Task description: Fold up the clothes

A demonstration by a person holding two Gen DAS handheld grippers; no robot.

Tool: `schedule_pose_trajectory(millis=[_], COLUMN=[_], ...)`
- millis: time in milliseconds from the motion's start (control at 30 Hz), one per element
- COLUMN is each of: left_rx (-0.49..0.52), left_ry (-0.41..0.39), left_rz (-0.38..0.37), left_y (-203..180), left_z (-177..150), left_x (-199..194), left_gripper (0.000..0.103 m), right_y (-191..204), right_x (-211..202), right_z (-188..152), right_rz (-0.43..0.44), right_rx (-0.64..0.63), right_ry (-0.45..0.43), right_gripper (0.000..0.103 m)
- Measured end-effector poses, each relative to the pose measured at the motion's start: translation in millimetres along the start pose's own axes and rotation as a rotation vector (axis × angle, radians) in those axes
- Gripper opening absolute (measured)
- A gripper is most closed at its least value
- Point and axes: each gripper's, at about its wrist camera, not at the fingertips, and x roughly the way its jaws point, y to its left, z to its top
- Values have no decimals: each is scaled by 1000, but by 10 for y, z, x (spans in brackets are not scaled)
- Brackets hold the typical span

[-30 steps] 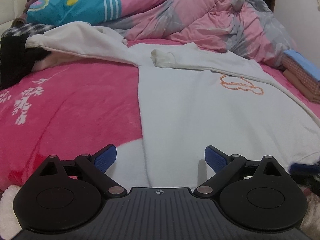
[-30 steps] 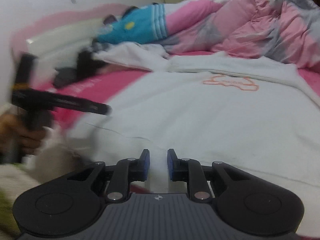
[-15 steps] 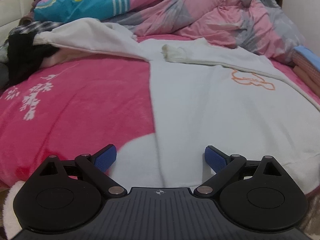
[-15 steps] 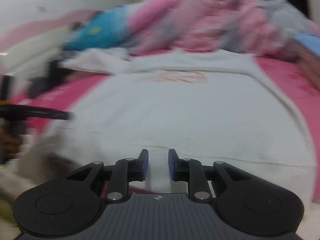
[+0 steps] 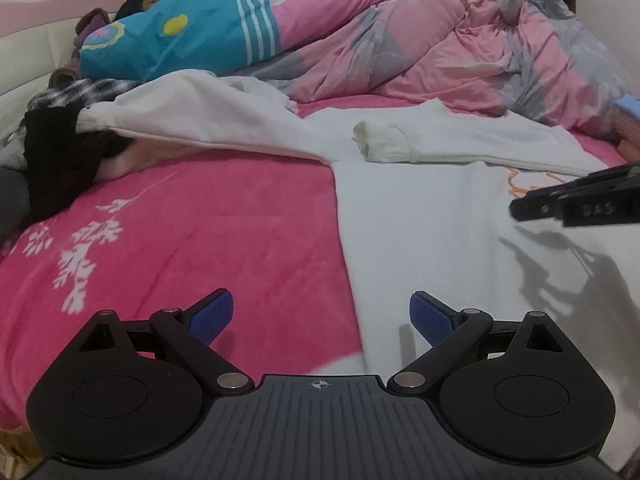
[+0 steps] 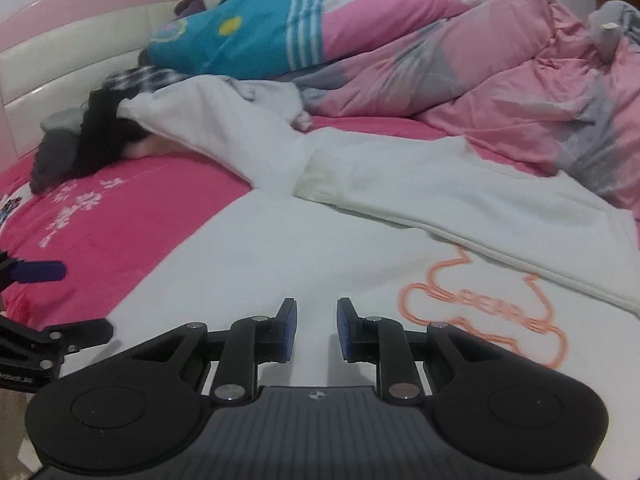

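Note:
A white sweatshirt [image 5: 432, 216] with an orange outline print [image 6: 484, 312] lies flat on the pink bed. One sleeve [image 5: 440, 148] is folded across its chest; the other sleeve [image 5: 192, 120] stretches out to the left over dark clothes. My left gripper [image 5: 322, 316] is open and empty, low over the sweatshirt's left edge where it meets the pink blanket. My right gripper [image 6: 316, 328] has its jaws narrowly apart, empty, hovering over the sweatshirt's body just left of the print. It also shows in the left wrist view [image 5: 576, 204] at the right edge.
A pink and grey duvet [image 5: 460, 52] is heaped at the back. A teal and pink striped bundle [image 5: 192, 36] lies by the padded headboard [image 6: 60, 68]. Black and plaid clothes [image 5: 60, 152] are piled at the left. The pink blanket [image 5: 180, 232] covers the bed.
Both grippers have moved forward over the sweatshirt. The right gripper went from near the hem to beside the print and now shows in the left view. Jaw openings are unchanged.

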Motion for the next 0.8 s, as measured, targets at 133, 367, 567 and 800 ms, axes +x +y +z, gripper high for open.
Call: schedule_pose_trajectory(millis=[133,367,567,800], left_rx=[18,-38,-61,67], left_ry=[-19,-21,-26,-22], left_rz=[-15,14,5,-110], left_y=[43,281,432,77], left_z=[59,63,89,239], left_x=[107,129,84,304], left_gripper=[96,96,96,96], right_y=[104,405,585,-444], right_x=[135,617,582,-188], right_z=[-22,107,207,-276], right_rz=[3,54,184,-3], right_rx=[-47,-93,-50,208], right_ry=[36,52,7,-74], right_gripper=[23,21,21,23])
